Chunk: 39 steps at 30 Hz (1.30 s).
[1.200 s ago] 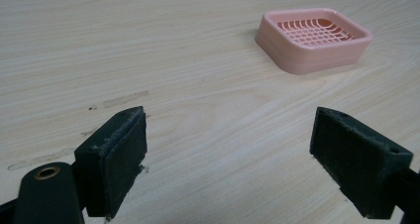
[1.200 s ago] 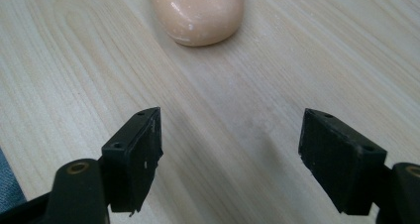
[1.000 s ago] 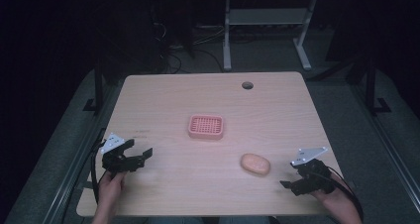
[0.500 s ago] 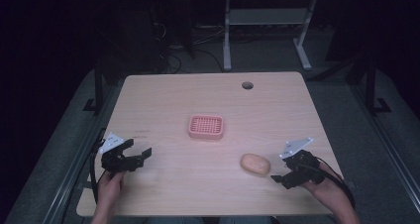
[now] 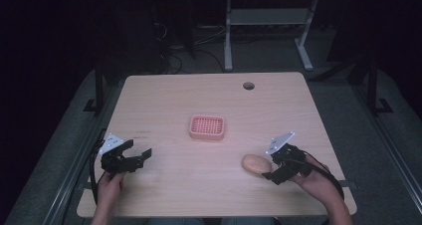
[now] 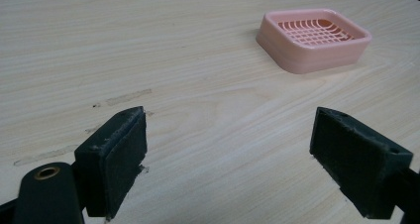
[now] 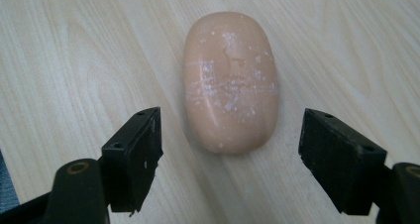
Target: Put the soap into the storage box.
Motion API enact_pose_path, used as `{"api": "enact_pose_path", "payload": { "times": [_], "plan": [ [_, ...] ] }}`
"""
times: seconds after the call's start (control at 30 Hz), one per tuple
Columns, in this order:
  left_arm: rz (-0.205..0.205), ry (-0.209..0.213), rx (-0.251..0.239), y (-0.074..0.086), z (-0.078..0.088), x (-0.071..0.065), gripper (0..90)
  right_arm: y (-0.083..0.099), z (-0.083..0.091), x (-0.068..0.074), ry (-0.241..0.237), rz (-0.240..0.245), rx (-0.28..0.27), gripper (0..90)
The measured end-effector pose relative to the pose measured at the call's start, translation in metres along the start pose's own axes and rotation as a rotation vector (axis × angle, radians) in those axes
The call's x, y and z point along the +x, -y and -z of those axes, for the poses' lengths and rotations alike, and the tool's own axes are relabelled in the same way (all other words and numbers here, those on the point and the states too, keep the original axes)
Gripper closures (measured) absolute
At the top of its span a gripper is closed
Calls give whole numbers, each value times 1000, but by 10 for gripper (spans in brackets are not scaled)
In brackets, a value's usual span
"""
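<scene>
An oval peach soap bar [image 5: 255, 164] [image 7: 230, 80] lies flat on the wooden table [image 5: 209, 105], right of centre near the front. My right gripper [image 5: 271, 168] [image 7: 230, 157] is open just to its right, jaws spread wider than the bar, with the bar's near end just ahead of the gap between them. A pink slotted soap dish [image 5: 207, 127] [image 6: 313, 37] sits at the table's middle with nothing in it. My left gripper [image 5: 139, 156] [image 6: 230, 159] is open at the front left, holding nothing and pointing toward the dish.
A round cable hole [image 5: 248, 85] sits near the table's far edge. Behind the table stand a white desk frame [image 5: 268, 31] and loose cables [image 5: 179, 46] on the dark floor. Faint scuff marks [image 6: 124, 97] streak the wood ahead of my left gripper.
My right gripper has moved left and forward, closing in on the soap bar until its jaws flank the bar's near end. The left gripper, soap and dish have stayed put.
</scene>
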<state>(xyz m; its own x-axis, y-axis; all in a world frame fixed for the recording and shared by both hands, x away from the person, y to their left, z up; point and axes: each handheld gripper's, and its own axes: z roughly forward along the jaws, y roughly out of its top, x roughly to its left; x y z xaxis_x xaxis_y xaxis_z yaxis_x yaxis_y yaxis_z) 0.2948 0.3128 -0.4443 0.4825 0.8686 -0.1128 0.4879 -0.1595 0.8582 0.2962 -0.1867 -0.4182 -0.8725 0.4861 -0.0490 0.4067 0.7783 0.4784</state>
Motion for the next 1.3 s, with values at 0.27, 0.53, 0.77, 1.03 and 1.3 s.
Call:
{"api": "enact_pose_path", "payload": {
  "times": [0.27, 0.53, 0.77, 1.03, 1.3],
  "plan": [
    [1, 4, 7, 0, 0, 0, 142, -14, -6, -2, -9, 22, 32, 240],
    [4, 7, 8, 0, -1, -1, 143, -26, -15, -4, -31, 37, 63, 239],
    [4, 11, 10, 0, -1, -1, 143, -30, -26, -8, -50, 34, 101, 233],
    [9, 14, 9, 0, -2, -2, 143, -35, -40, -9, -64, 41, 145, 234],
    [8, 17, 11, 0, -2, -2, 143, -39, -48, -8, -63, 44, 193, 259]
  ]
}}
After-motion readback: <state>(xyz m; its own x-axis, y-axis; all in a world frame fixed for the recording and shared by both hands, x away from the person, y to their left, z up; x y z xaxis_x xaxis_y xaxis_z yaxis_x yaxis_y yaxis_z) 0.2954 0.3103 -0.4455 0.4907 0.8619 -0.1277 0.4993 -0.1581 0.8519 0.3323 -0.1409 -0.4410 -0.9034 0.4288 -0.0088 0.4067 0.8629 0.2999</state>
